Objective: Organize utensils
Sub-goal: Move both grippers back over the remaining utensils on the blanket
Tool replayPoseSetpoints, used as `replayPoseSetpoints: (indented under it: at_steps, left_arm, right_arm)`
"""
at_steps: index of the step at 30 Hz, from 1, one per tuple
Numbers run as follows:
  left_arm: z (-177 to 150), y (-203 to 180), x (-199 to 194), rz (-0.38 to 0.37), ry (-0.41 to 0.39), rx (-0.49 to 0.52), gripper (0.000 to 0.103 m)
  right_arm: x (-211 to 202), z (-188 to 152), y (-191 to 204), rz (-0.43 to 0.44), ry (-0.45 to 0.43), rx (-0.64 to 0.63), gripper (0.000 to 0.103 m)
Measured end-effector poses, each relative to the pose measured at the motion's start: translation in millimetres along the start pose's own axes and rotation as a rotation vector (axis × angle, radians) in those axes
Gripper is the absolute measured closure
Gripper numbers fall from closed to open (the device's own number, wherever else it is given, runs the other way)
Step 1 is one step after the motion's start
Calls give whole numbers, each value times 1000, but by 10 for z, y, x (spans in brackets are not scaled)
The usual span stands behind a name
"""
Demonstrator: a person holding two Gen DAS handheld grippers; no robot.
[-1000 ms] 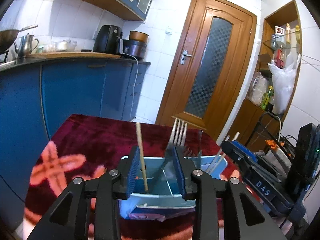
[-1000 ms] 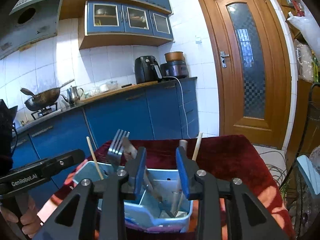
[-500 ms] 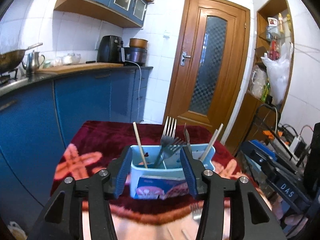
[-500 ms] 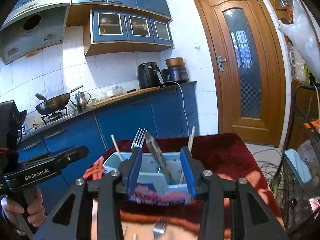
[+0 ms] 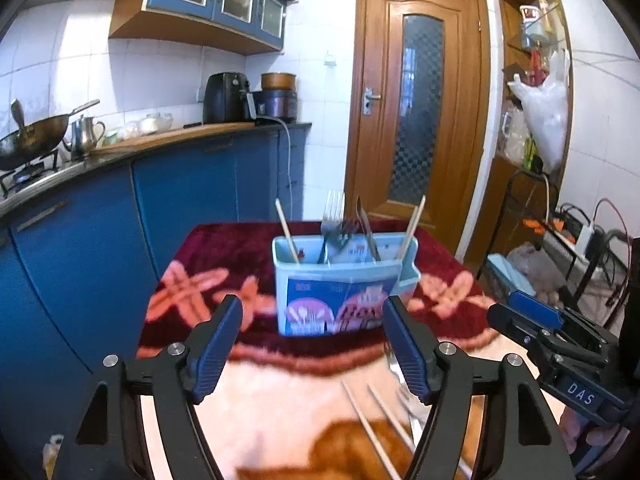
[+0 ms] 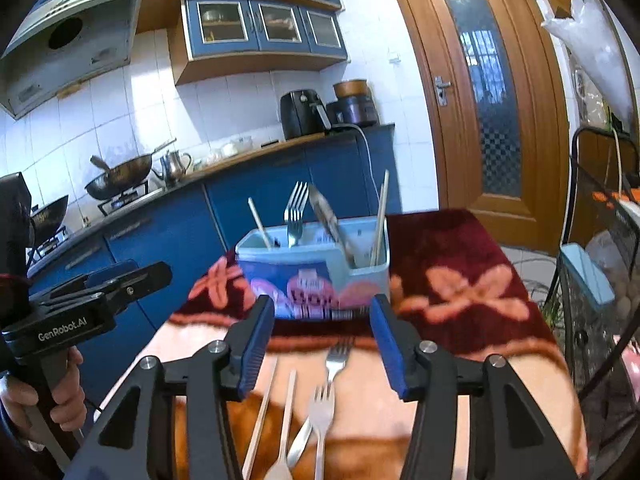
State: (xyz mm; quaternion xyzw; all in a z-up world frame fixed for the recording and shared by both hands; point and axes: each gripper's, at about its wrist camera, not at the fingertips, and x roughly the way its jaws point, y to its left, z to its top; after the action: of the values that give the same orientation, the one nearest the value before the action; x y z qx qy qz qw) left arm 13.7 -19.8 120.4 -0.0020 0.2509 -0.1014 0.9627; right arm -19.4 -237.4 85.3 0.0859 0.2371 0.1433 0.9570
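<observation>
A light blue caddy [image 5: 340, 292] stands on a table draped in a dark red cloth [image 5: 224, 248] with pink flower shapes, and everything else is placed from it. Inside it, at its left end, one chopstick [image 5: 286, 230] leans left; near the middle a fork [image 5: 332, 216] stands tines up with a knife [image 5: 367, 232] just to its right; at the right end a pair of chopsticks [image 5: 412, 226] leans right. From the right wrist view the same caddy [image 6: 316, 264] shows its picture label facing the cameras. On the cloth in front of the caddy, nearer the cameras, loose pieces lie apart from it: two forks [image 6: 324, 408], one behind the other, two chopsticks [image 6: 276, 412] to their left, and what looks like a spoon [image 6: 296, 446] partly under the near fork; motion blur softens them all. The left gripper [image 5: 312, 352] hangs in front of the caddy and above the cloth, its jaws wide apart and opening, with nothing between them. The right gripper [image 6: 322, 338] is also in front of the caddy, over the loose forks, its jaws apart and opening, narrower than the left's, empty too. Each gripper shows in the other's view: the right one at the right edge, the left one at the left edge, held by a hand [image 6: 44, 392]. Behind the caddy run blue cabinets [image 5: 192, 196] under a counter, and to its right, farther back, stands a wooden door [image 5: 420, 112].
</observation>
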Motion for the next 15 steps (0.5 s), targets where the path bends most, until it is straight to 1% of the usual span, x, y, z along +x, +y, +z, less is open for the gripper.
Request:
replayPoseSetpoints:
  at_steps: [6,11,15]
  left_arm:
    - [-261,-5,-51,10,51,-7,28]
    - [-473,51,-17,23,98,-36,28]
    - [-614,128,54,55,132,-61,28]
  right_arm:
    - [-8,-209,-2,-11,54,0,48]
    - [51,-349,29,-19,110,-7,46]
    - [129,-435,55,-27,149,-22,46]
